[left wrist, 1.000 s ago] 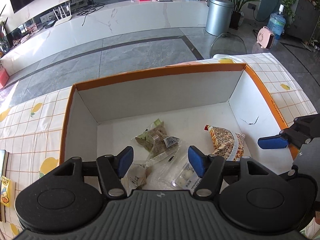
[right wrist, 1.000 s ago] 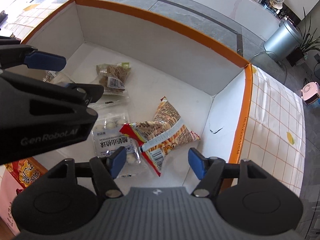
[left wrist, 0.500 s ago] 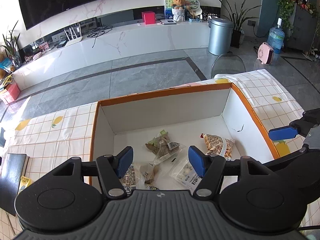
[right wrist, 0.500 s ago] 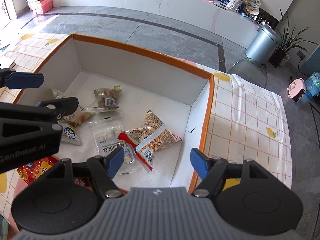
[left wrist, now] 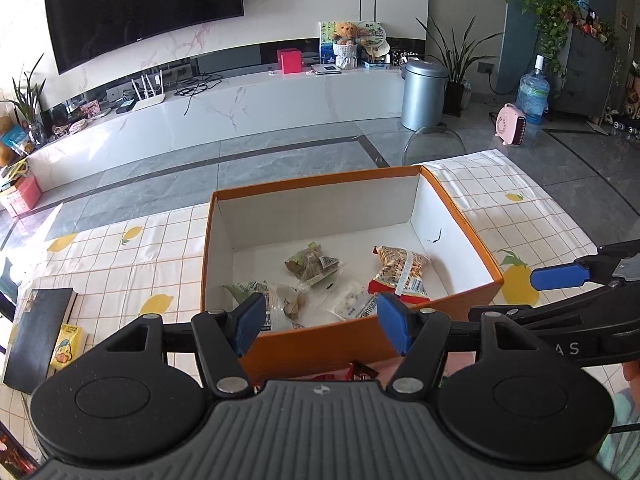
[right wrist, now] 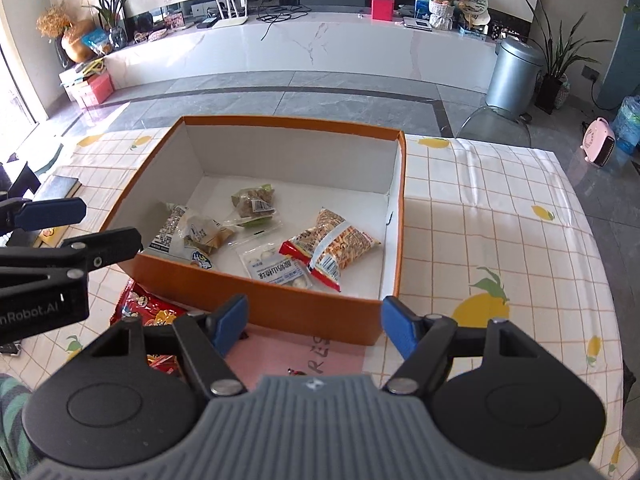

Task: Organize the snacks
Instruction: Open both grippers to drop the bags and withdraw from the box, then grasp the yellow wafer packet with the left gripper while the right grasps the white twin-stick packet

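An orange box (left wrist: 320,344) with a white inside (right wrist: 312,312) stands on the table and holds several snack packets: an orange-and-red striped bag (right wrist: 334,246) (left wrist: 400,270), a clear packet of white balls (right wrist: 274,266) (left wrist: 352,304), a brown snack pack (right wrist: 254,202) (left wrist: 314,264) and a crumpled clear packet (right wrist: 192,232) (left wrist: 276,304). My left gripper (left wrist: 320,322) is open and empty, above the box's near wall. My right gripper (right wrist: 314,326) is open and empty, just in front of the box. A red snack bag (right wrist: 148,312) and a pink packet (right wrist: 296,354) lie on the table before the box.
The table has a yellow-checked lemon cloth (right wrist: 480,220). A black book (left wrist: 38,332) and a small yellow packet (left wrist: 68,346) lie at the left. Beyond the table are a clear chair (left wrist: 434,150), a grey floor and a white TV bench.
Both grippers have pulled back and up out of the box, staying open and empty. The packets in the box have not moved.
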`<state>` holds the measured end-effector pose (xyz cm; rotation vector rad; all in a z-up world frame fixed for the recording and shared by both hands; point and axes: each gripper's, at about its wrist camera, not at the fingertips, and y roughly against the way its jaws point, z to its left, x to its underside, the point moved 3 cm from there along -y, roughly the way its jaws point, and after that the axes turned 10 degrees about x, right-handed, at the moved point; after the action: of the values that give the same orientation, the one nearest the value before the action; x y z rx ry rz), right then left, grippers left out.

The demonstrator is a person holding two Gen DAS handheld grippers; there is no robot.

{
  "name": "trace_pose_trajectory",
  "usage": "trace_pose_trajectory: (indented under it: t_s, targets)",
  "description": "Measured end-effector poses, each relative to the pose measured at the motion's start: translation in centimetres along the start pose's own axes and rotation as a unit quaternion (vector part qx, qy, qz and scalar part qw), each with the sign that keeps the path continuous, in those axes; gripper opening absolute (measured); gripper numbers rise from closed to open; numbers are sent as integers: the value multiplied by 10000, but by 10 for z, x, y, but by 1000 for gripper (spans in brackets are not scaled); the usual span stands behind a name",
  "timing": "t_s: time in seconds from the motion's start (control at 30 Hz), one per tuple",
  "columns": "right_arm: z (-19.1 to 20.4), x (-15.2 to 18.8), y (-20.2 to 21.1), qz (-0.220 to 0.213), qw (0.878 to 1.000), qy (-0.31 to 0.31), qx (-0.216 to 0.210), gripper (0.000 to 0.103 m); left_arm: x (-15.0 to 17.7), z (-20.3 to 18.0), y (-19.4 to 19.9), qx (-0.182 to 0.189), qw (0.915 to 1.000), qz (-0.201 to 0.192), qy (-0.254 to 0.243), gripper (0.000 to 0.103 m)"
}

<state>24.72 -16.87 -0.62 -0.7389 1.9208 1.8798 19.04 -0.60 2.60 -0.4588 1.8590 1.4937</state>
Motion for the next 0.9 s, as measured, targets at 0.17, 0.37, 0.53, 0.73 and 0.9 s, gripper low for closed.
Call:
trace_pose_trajectory:
  t_s: [0.17,0.37,0.53,0.73,0.9]
  targets:
    - [-8,34,15,-13,9982,-511,-312,72,22,-2,15,122,9998,22,142,75]
    - [-8,75,31,-116,9953,-889,-362,72,52,-3,28,200,9994,99,262,76]
    - [1,108,35,-144,9954,-916,-248,72,79,-6,33,284,9989,260,284,76]
    - [5,143,27,-40,9960,-887,-72,72,107,-1,33,495,9967,410,489,78]
    - [3,163,17,87,9957,-917,-13,71,130,3,29,624,9947,502,646,78]
